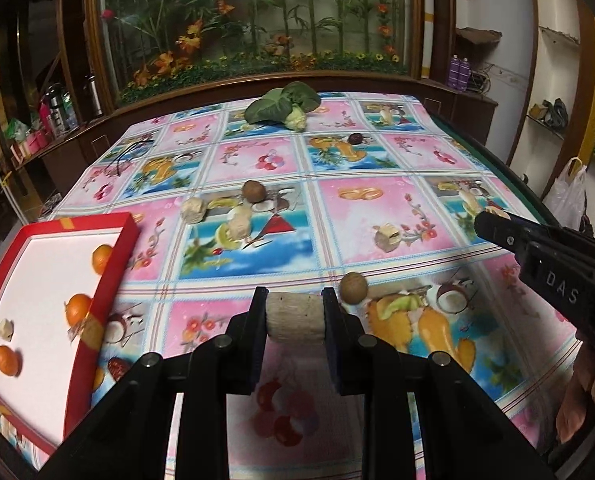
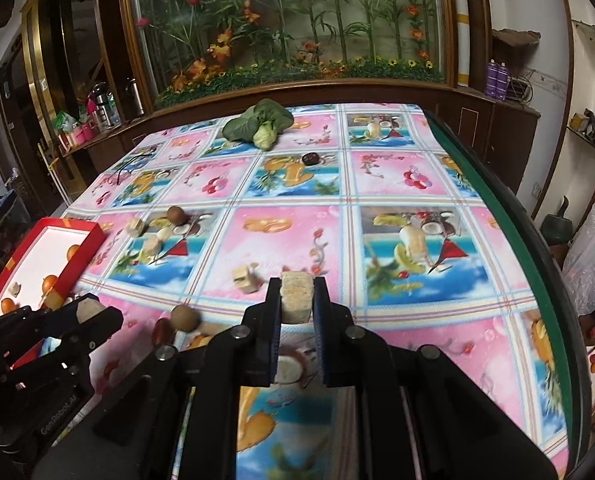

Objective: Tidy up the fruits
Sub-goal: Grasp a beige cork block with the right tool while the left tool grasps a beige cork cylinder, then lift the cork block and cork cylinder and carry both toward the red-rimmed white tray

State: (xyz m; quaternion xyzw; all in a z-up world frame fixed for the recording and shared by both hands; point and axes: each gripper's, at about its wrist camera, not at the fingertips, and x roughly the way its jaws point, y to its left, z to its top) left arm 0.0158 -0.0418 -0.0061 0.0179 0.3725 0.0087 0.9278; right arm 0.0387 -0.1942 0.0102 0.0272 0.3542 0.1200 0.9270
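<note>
Black left gripper (image 1: 295, 316), marked "GenRobot.AI", and right gripper (image 2: 296, 300), marked "DAS", each clamp pale chunks.

Glass-fronted plant display (image 1: 253, 20) behind; dark wood cabinets (image 2: 497, 128); white walls (image 1: 553, 8).

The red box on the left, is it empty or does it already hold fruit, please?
Not empty: the red box holds three oranges and one pale chunk.
</note>
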